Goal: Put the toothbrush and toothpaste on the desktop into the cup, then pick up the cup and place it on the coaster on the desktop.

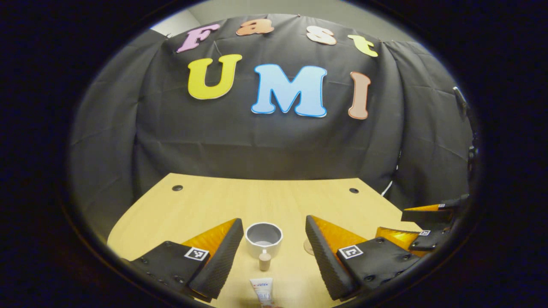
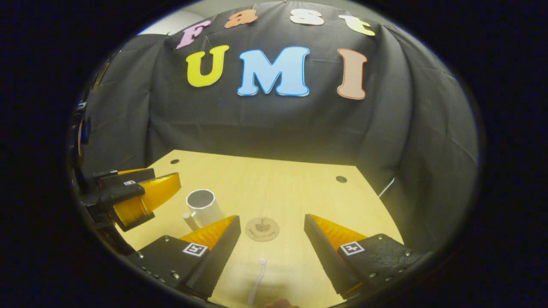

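Note:
In the left gripper view a white cup (image 1: 264, 238) stands upright on the wooden desk (image 1: 265, 201), straight ahead between my fingers. A toothpaste tube (image 1: 262, 282) lies just before it, its cap toward the cup. My left gripper (image 1: 274, 244) is open above the tube, holding nothing. In the right gripper view a white toothbrush (image 2: 258, 280) lies on the desk between the fingers of my open right gripper (image 2: 272, 239). A round brown coaster (image 2: 262, 229) lies beyond the brush. The cup (image 2: 203, 206) stands to the left, near the left gripper (image 2: 141, 196).
Two dark cable holes (image 1: 177, 188) (image 1: 353, 190) sit near the desk's far corners. The black cloth wall closes off the back and sides. The right gripper (image 1: 424, 226) hangs at the right edge of the left gripper view. A white cable (image 2: 386, 187) runs down behind the desk's right edge.

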`<state>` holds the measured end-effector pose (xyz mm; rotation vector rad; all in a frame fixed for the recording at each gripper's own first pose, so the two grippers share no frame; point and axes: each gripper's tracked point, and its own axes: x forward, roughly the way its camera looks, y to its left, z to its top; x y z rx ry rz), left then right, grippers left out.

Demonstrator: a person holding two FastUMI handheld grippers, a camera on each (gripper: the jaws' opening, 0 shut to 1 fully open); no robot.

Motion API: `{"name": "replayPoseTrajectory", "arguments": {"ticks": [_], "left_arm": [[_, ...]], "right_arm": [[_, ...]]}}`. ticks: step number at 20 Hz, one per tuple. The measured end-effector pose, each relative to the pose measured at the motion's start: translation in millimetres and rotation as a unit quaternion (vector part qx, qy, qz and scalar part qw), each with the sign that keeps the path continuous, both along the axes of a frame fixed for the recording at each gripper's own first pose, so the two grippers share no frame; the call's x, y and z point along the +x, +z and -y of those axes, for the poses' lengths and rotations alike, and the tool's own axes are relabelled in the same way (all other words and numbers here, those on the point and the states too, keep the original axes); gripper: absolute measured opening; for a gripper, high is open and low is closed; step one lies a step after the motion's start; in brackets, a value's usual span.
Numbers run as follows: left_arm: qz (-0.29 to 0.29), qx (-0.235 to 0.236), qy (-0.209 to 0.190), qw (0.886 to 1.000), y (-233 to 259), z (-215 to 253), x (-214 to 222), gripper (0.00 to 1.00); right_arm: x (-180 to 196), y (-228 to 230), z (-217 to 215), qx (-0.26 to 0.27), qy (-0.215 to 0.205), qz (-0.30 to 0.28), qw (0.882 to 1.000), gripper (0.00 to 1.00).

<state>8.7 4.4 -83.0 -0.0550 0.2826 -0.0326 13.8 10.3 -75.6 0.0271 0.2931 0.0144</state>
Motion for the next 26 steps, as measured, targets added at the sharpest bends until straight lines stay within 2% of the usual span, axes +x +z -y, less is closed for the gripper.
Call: {"name": "replayPoseTrajectory", "arguments": {"ticks": [7,14,22,26], "left_arm": [[-0.085,-0.01,0.005,0.996,-47,-5,-8,0.94],[-0.182,-0.027,0.007,0.983,-99,-12,-22,0.94],[-0.297,-0.016,-0.009,0.955,-157,-12,-49,0.95],[-0.362,-0.033,-0.007,0.932,-184,-12,-65,0.94]], "right_arm": [[-3,-39,-3,0.025,-0.001,-0.081,0.996,0.96],[-12,-81,-17,0.051,0.011,-0.176,0.983,0.97],[-24,-125,-31,0.083,0.013,-0.273,0.958,0.98],[-32,-150,-37,0.084,0.019,-0.33,0.94,0.98]]}}
